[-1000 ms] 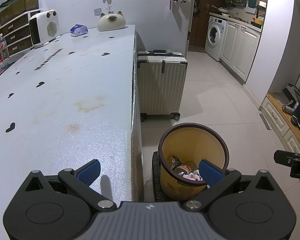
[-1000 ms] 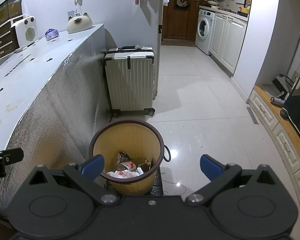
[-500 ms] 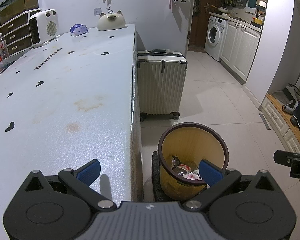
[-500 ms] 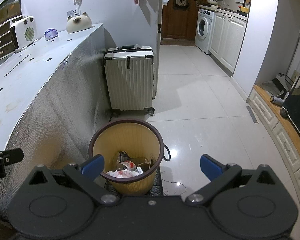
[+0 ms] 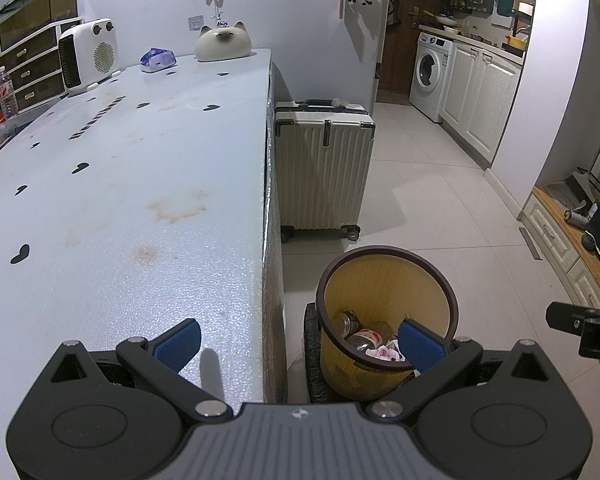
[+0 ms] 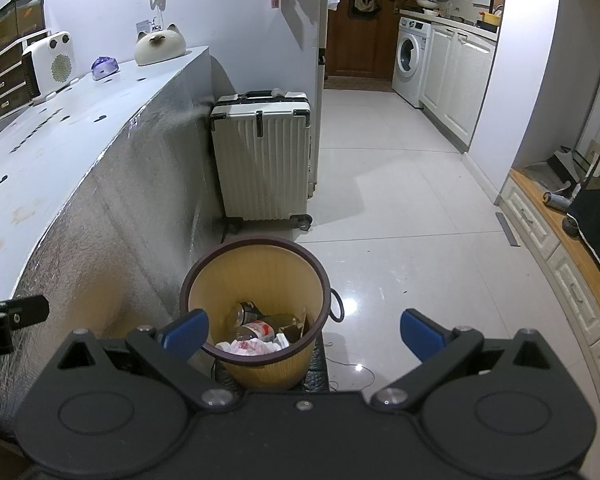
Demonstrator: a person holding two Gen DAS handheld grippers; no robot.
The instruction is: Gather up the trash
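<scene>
Trash (image 6: 256, 338), cans and crumpled paper, lies in the yellow plastic bin with the dark rim (image 6: 316, 268) beside your pale blue counter (image 5: 140, 200). Nothing has shifted over the last second: your left gripper (image 5: 298, 344) and right gripper (image 6: 302, 330) stay spread and empty, so collection looks finished.

One bin (image 6: 256, 320) (trash inside), one suitcase (image 6: 264, 160), two hand-held grippers.

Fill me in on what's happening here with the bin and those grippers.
A person holds two grippers above a yellow trash bin on the floor beside the long table. The left gripper and right gripper are both open and empty. The bin already holds cans and crumpled paper. A white suitcase stands behind it.
</scene>
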